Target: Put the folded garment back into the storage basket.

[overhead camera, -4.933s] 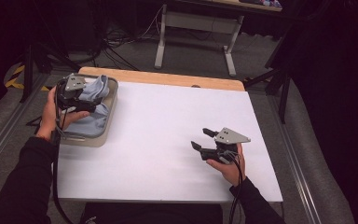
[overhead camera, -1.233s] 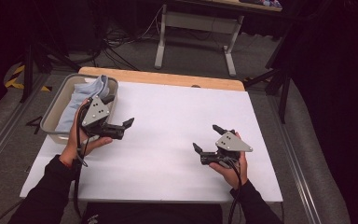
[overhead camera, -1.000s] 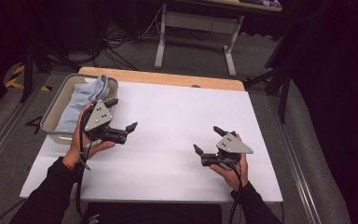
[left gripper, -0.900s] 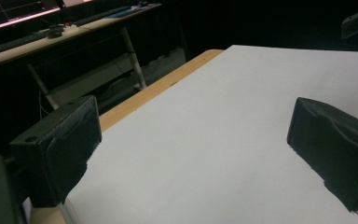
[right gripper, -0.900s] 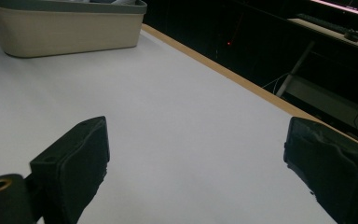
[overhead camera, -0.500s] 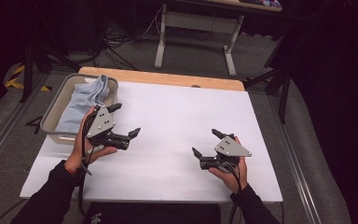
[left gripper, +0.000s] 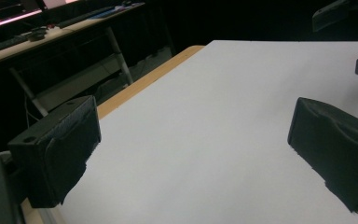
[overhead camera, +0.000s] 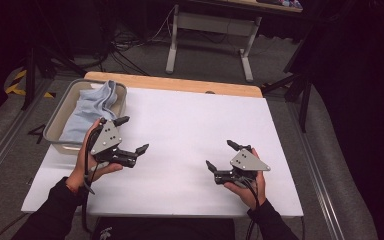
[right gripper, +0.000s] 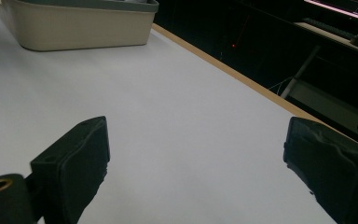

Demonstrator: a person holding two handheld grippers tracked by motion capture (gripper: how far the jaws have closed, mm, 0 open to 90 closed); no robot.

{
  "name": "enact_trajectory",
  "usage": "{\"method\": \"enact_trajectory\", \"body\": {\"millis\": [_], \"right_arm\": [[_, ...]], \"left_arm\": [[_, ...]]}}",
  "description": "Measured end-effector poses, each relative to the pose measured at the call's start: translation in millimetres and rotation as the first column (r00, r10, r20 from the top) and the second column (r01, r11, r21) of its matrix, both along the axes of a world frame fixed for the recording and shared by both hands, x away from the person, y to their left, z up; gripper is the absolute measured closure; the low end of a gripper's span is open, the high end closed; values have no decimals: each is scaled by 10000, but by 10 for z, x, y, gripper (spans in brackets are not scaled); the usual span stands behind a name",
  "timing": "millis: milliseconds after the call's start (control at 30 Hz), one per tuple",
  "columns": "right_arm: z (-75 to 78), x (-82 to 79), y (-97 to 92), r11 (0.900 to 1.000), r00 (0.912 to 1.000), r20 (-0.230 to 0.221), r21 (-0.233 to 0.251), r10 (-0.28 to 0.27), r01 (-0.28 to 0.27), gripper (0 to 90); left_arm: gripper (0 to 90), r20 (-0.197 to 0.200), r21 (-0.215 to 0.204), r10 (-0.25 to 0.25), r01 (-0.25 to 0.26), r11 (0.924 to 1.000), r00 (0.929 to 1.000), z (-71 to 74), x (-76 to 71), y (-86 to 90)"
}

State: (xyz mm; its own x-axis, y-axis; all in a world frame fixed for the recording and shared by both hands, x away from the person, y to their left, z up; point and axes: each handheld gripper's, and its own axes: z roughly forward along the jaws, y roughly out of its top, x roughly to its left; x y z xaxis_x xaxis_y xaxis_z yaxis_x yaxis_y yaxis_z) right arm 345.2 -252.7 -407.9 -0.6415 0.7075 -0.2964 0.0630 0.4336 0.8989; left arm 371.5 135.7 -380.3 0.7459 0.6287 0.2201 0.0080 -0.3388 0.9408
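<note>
At the left rear of the white-topped bench [overhead camera: 190,125]: pale blue folded cloth [overhead camera: 91,111] lying in the grey rectangular plastic tub [overhead camera: 57,112].

The left gripper [overhead camera: 131,135], over the tub some seconds ago, has withdrawn towards the person and now hovers over bare bench beside the tub, jaws wide and empty. The right gripper [overhead camera: 219,155] has barely moved; its jaws are wide and empty too. Judgement: the cloth is deposited and released, so the placing step appears complete. In the right gripper view the tub's wall [right gripper: 81,28] hides its contents. How the cloth sits at the tub's near end cannot be made out behind the left hand.
</note>
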Motion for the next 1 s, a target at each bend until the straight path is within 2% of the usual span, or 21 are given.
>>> {"method": "enact_trajectory", "body": {"millis": [467, 533, 633, 667, 800, 933, 1000], "right_arm": [[-24, -47, -5, 9999, 9998, 152, -114, 99, -98, 79], [-30, -48, -2, 9998, 9998, 147, -149, 100, -98, 79], [-31, -54, -4, 9998, 9997, 198, -154, 111, -108, 79], [-34, -52, -7, 9998, 9998, 182, -137, 119, -117, 79], [-47, -63, -7, 9997, 9996, 230, -207, 153, -148, 79], [-67, -67, -6, 9996, 9995, 187, -114, 249, -247, 78], [-86, -66, 6, 9993, 9994, 166, -201, 305, -302, 77]], "left_arm": [[41, -29, 332, 1, 0, 9994, 10000, -176, -127, 24], [43, 30, 512, 33, -34, 9987, 10000, -204, -157, 16], [43, 82, 571, 54, -59, 9984, 10000, -239, -187, 20], [43, -21, 492, 26, -25, 9988, 10000, -264, -199, 27], [45, -108, 702, 152, -144, 9974, 9998, -358, -230, 38], [53, -176, 522, 374, -365, 9980, 9991, -453, -261, 65], [54, -316, 653, 343, -322, 9973, 9989, -505, -264, 68]]}}
